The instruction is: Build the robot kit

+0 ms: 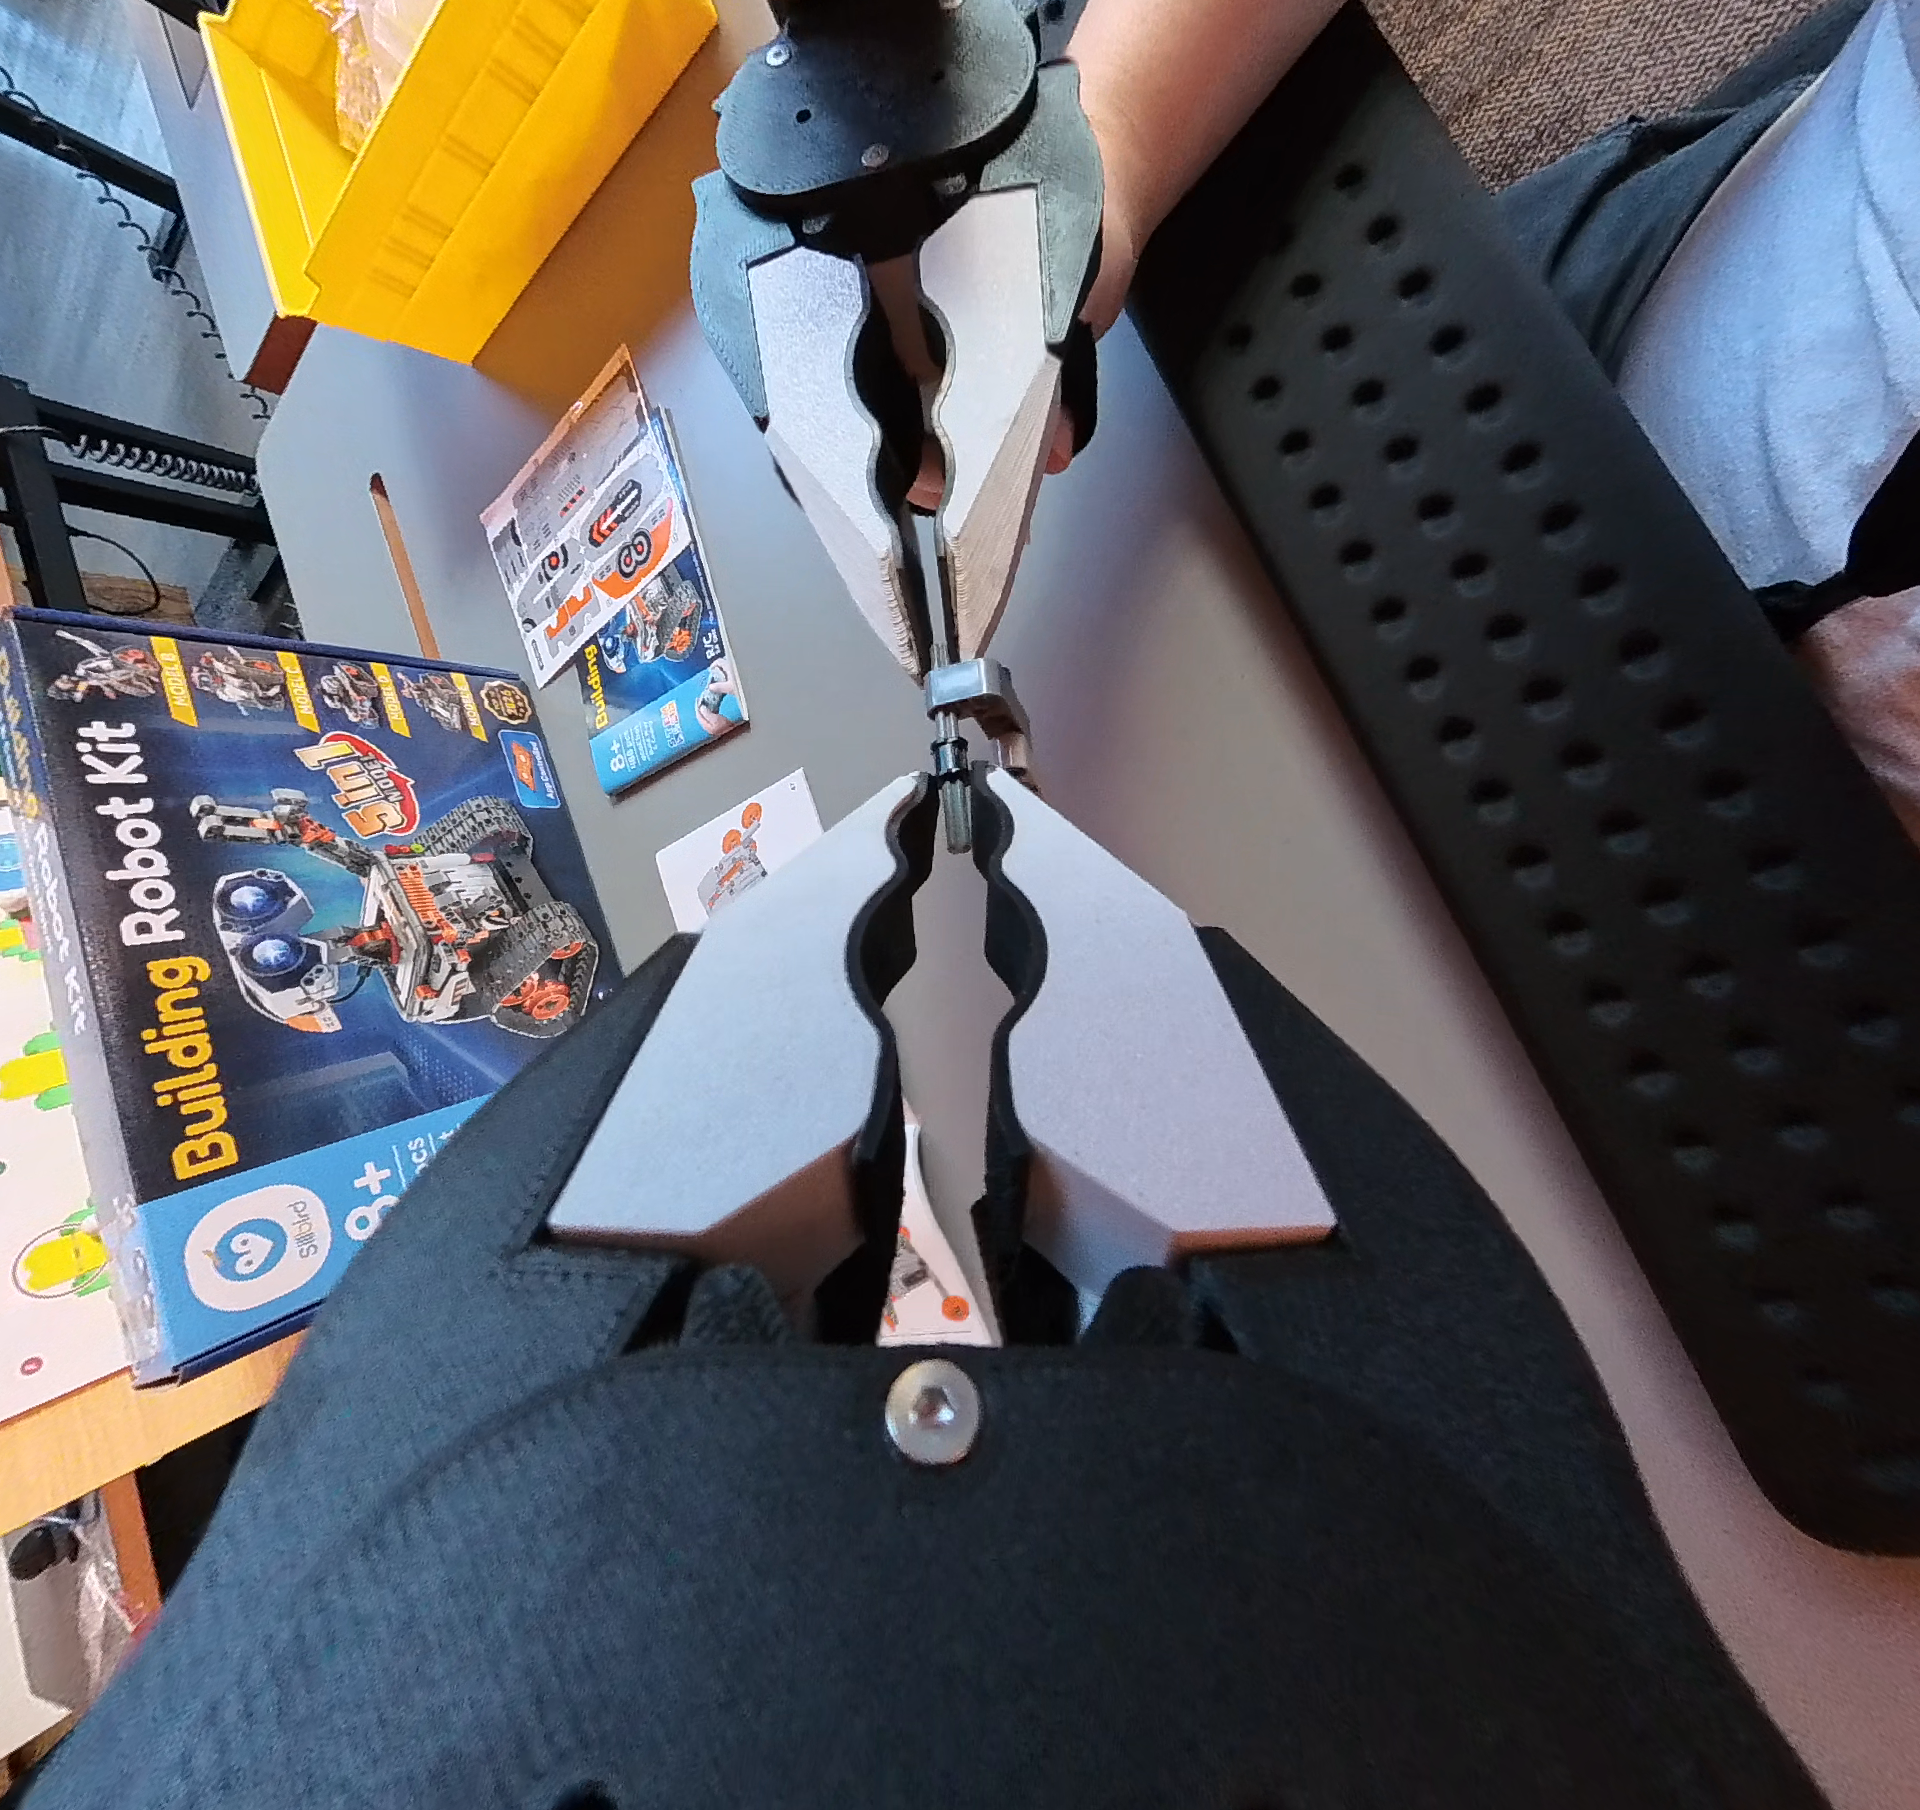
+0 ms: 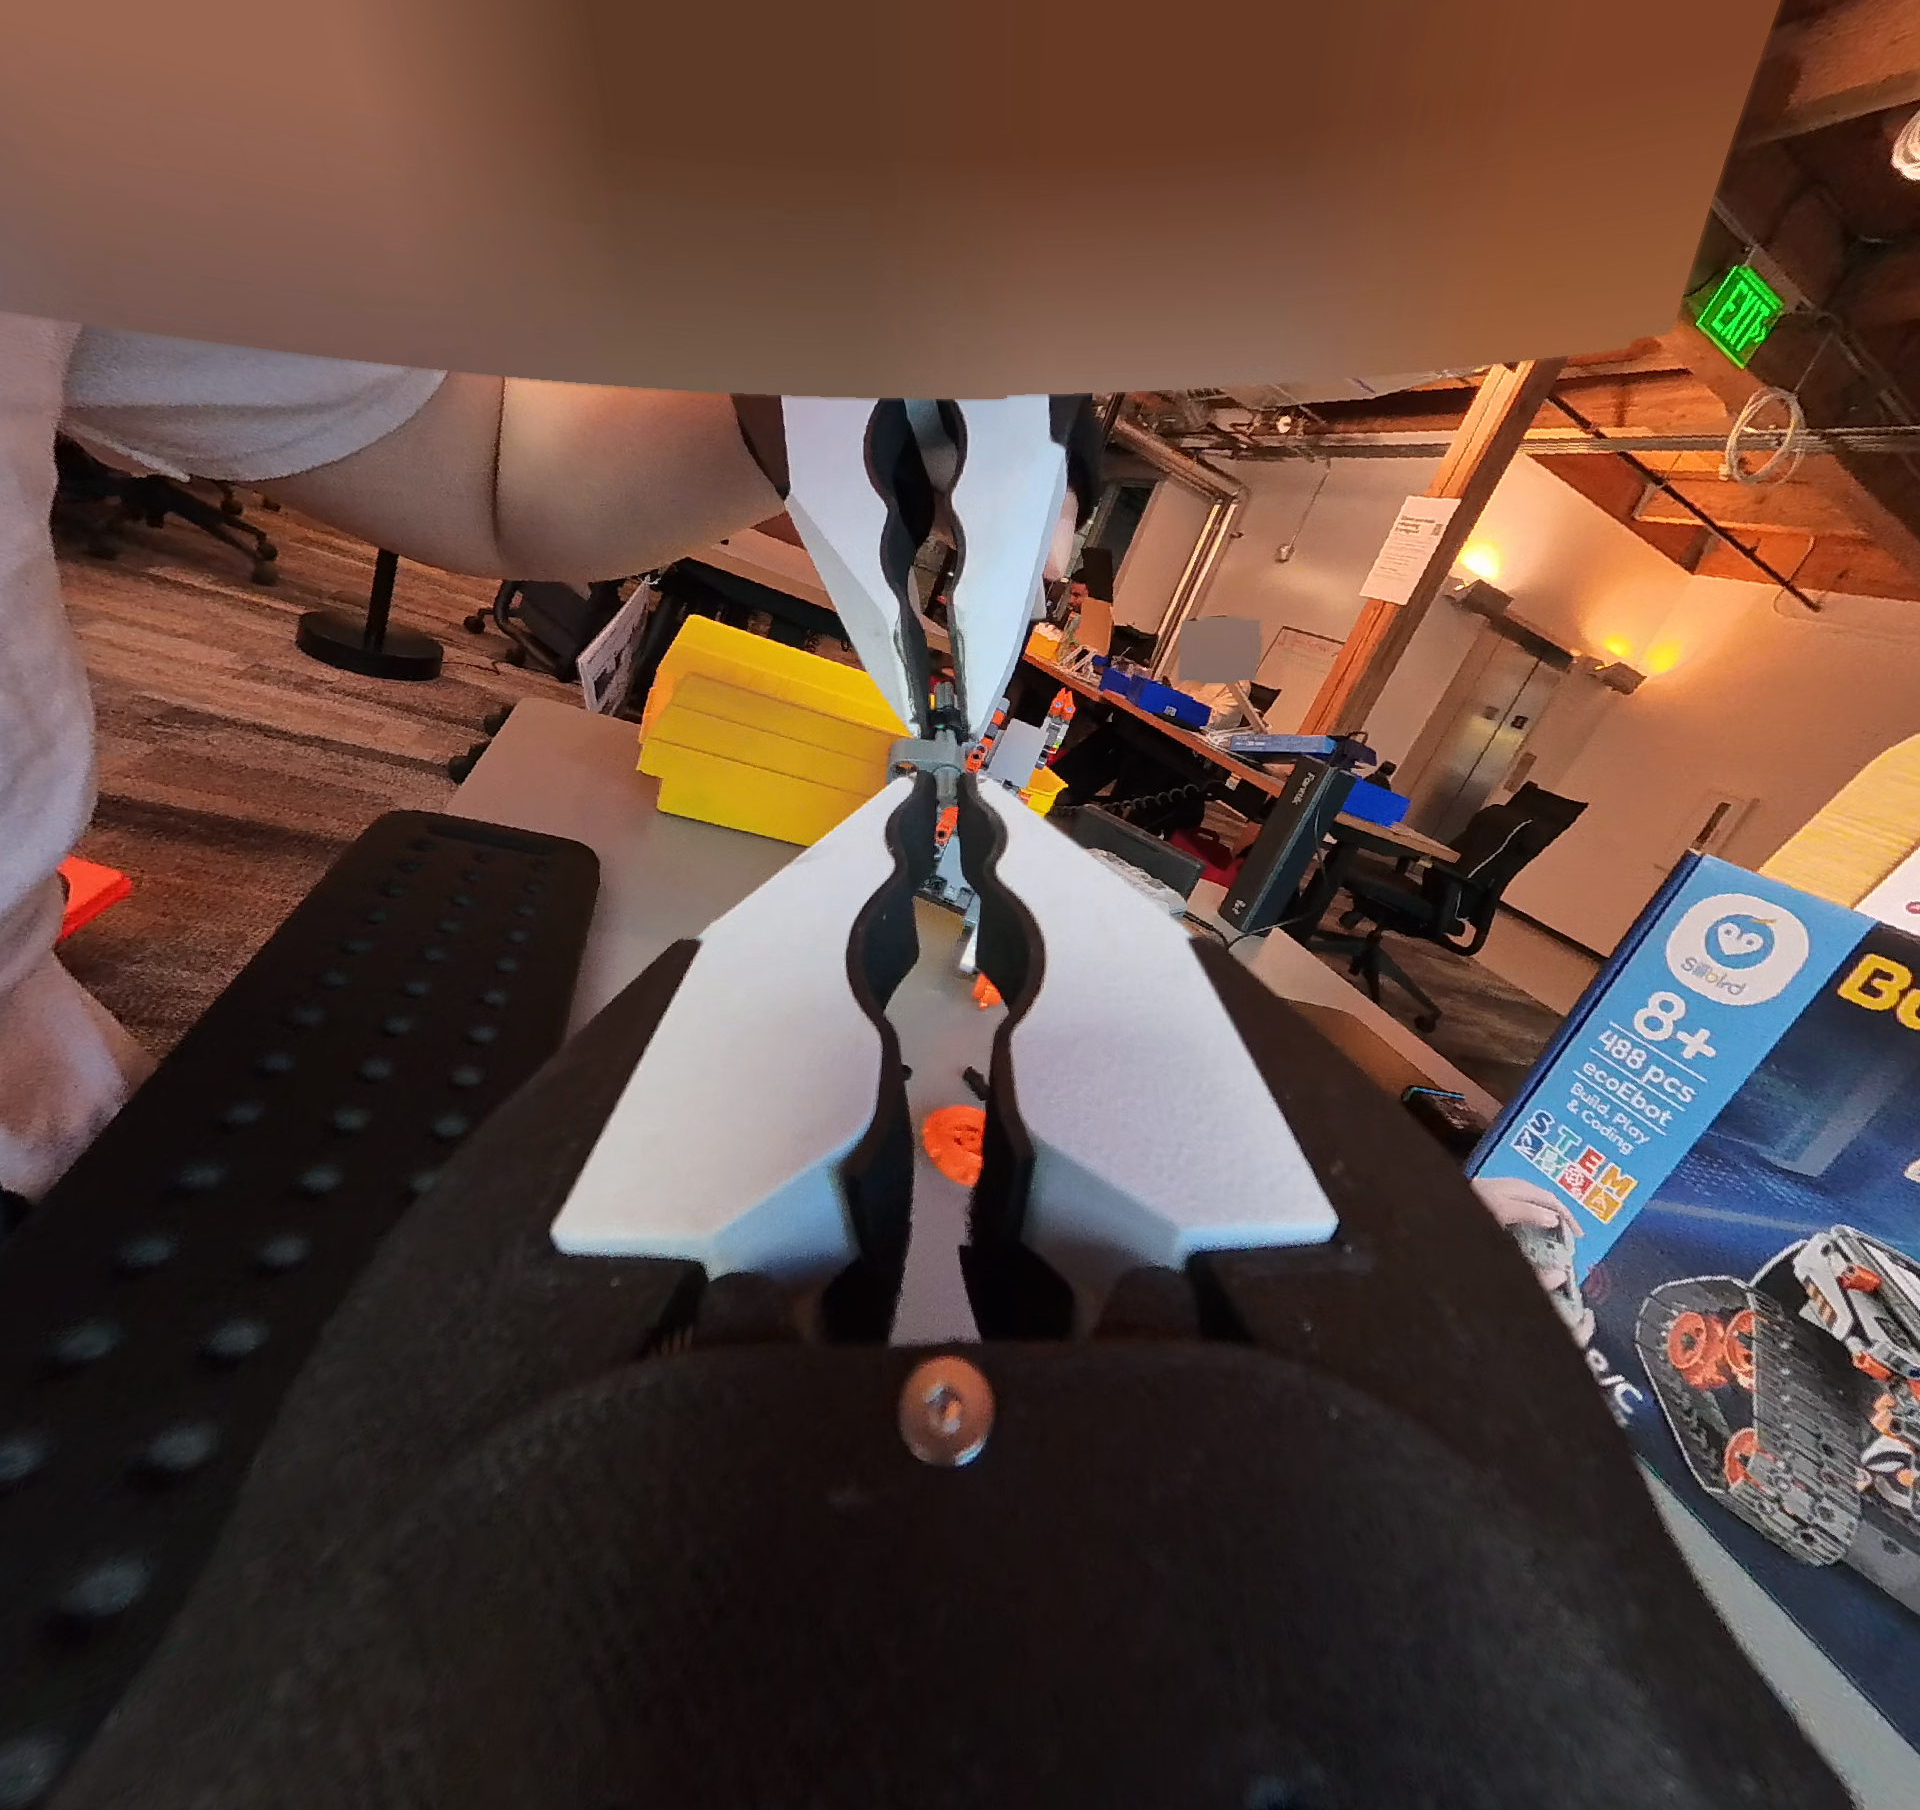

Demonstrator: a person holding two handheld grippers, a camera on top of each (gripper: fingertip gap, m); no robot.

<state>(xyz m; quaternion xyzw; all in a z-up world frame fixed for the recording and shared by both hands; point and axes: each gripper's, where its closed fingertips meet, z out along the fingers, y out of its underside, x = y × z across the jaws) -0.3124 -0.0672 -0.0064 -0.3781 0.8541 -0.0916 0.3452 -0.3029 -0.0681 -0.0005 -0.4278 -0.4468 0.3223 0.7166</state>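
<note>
At frame centre, the left tongs (image 1: 954, 815) pinch a thin black plastic pin (image 1: 952, 786); the right tongs (image 1: 940, 633) clamp the small grey plastic connector (image 1: 961, 685) onto it. Misalignment could pop either piece onto the grey desk (image 1: 1195, 721).

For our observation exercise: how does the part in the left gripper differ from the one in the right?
The left gripper pinches a slim dark pin; the right gripper holds a wider light-grey connector. The pin runs along the fingers; the connector sits crosswise. Both are small plastic parts, meeting end to end.
</note>
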